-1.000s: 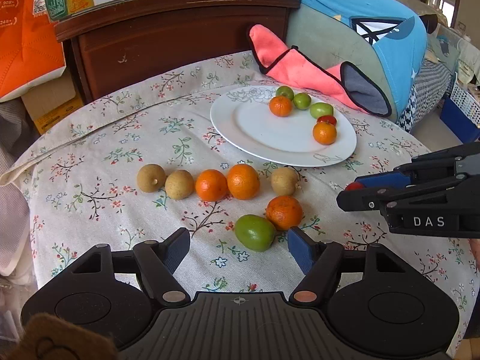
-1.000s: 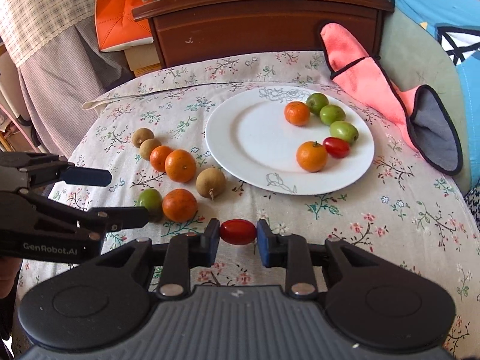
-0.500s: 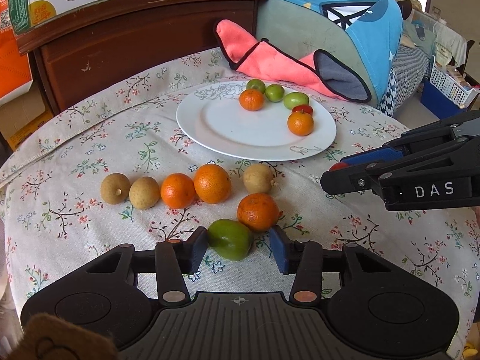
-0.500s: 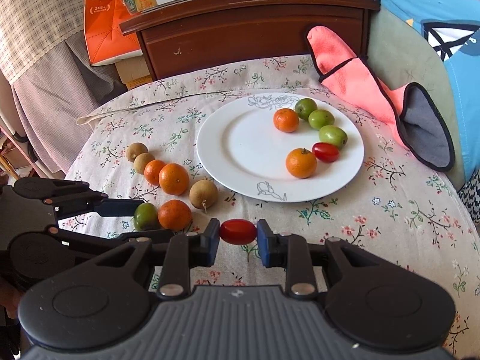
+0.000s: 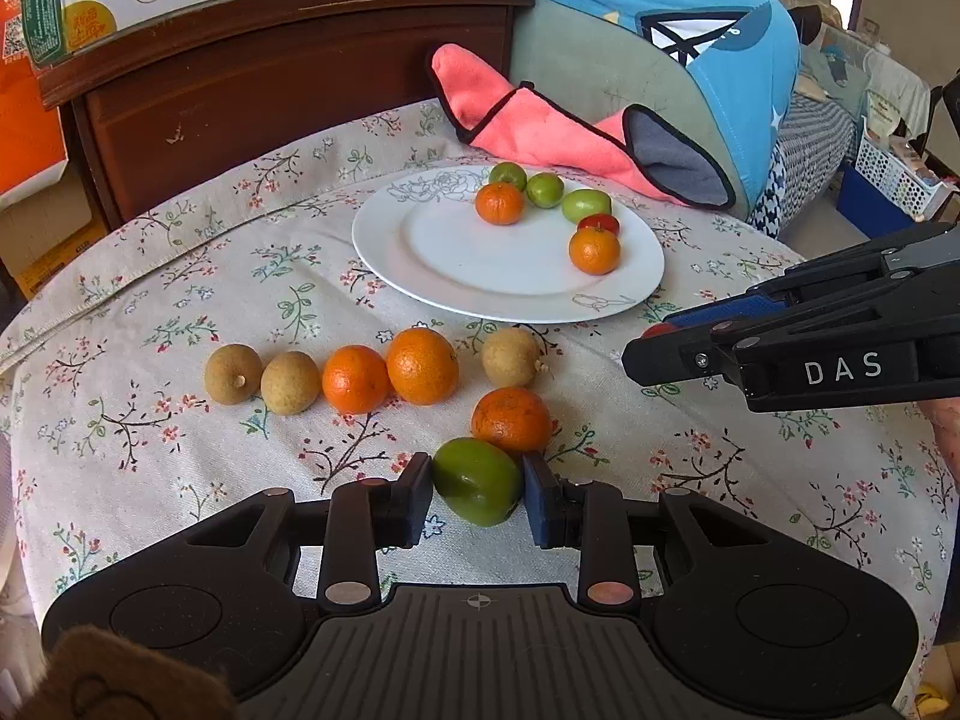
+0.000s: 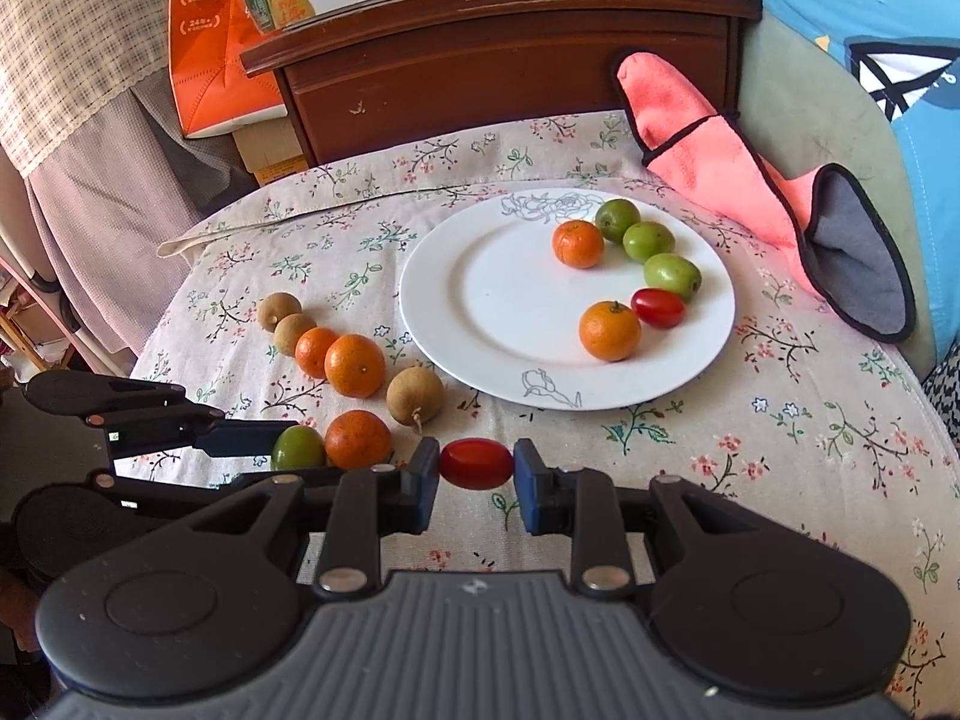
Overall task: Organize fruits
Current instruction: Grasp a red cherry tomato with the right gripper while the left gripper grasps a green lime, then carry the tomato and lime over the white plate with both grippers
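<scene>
So the tabletop (image 5: 180,276) is a round one under a flowery cloth, and the white plate (image 5: 456,264) sits toward its far edge, right up by the pink mitt (image 5: 540,126) that flops onto the cloth from the far right. The near half of the plate is bare, and all its fruit is bunched along the far right rim: two small oranges, three green ones and a red tomato. There's a decent strip of open cloth on the left side of the tabletop and another along the right edge. The near-middle is crowded though, with a row of two brown longans, two oranges and a third longan running left to right just short of the plate.

The left tool (image 5: 477,495) has just been closing and now its pads are pressed against both sides of the green fruit (image 5: 477,489), which sits on the cloth near the front edge, touching an orange (image 5: 511,420) just behind it.

The right tool (image 6: 475,465) is pinching a red cherry tomato (image 6: 475,464) end to end, holding it near the front edge, just short of the plate's near rim.
</scene>
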Tool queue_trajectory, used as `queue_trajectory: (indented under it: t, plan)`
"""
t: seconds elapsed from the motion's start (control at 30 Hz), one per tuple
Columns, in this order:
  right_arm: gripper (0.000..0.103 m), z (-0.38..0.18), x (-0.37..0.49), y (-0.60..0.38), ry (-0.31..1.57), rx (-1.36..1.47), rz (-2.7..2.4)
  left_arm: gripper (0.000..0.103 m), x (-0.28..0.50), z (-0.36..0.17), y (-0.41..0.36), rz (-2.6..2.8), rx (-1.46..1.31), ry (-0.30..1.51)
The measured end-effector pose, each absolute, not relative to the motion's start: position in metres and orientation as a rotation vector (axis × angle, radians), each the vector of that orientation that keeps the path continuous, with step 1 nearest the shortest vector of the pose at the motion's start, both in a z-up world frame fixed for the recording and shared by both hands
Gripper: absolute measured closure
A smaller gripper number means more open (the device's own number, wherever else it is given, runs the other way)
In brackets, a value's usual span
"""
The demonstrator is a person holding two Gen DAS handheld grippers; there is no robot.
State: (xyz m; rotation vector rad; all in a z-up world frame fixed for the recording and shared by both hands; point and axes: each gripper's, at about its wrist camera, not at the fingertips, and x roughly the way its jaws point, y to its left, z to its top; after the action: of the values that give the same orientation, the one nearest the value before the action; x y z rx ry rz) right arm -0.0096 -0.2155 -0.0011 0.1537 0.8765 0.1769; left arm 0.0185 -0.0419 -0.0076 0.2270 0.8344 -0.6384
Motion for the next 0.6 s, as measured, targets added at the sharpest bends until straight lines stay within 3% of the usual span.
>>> queue_trajectory:
  t: [0.6]
  plan:
    - [0.076,0.034,0.000,-0.233,0.762,0.226,0.162,0.074,0.030,0.034,-0.042,-0.611,0.050,0.739]
